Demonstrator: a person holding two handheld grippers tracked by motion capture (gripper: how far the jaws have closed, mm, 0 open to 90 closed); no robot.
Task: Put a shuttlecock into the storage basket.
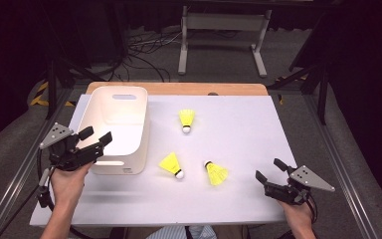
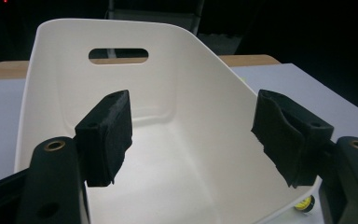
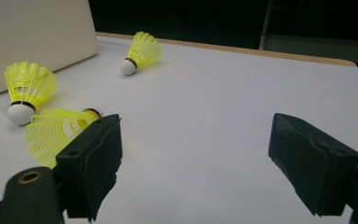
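We've got three yellow shuttlecocks lying on the white tabletop [image 1: 238, 129], none held. Near shuttlecock [image 1: 216, 173] lies closest to our right tongs [image 1: 270, 172], cork end toward the bin, skirt toward us. Middle shuttlecock [image 1: 171, 165] sits just left of it, close to the bin's front right corner, cork pointing our way. Far shuttlecock [image 1: 186, 120] lies farther back toward the middle of the tabletop, cork toward us, well apart from the other two.

White bin [image 1: 117, 127] stands upright at the left of the tabletop, handle slot in its far wall. Nothing shows inside it in the left gripper view.

Right tongs: jaws wide apart, holding nothing, low over the front right part of the tabletop and aimed left toward the near shuttlecock. In the right gripper view that shuttlecock's skirt [image 3: 56, 130] sits just past the left jaw, not between the jaws. Right hand [image 1: 298, 214] grips from below, forearm coming in at the bottom right.

Left tongs [image 1: 95, 135]: jaws wide apart, holding nothing, hovering over the bin's front left rim and pointing into it. Left hand [image 1: 68, 181] is wrapped round the handle, forearm angled in from the bottom left.
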